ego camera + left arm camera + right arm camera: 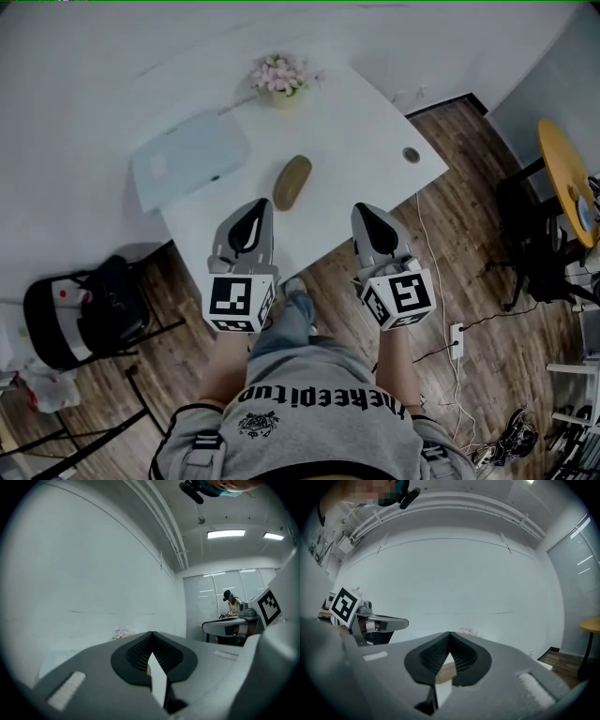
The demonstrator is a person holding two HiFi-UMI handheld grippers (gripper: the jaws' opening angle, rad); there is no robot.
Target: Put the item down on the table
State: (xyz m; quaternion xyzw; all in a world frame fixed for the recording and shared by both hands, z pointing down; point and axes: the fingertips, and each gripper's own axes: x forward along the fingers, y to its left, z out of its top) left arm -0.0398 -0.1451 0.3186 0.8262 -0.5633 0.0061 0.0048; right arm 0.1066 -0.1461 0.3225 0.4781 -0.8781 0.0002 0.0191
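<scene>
I am looking down past my grey printed shirt (pixel 309 403) at two grippers that I am holding side by side at the near edge of the white desk (pixel 375 131). On the left, the left gripper (pixel 262 202) is pointing out level, its jaws clenched on nothing. Just beyond it and a little to its right, the smooth brown oval item (pixel 292 181) is lying flat on the desk, free of both grippers, so I am judging the put-down done. It is looking stiff, light and rounded enough to slip. I would be taking it across its narrow middle, where the sides are running most nearly parallel. On the right, the right gripper (pixel 365 208) is likewise pointing level, jaws clenched and empty.
</scene>
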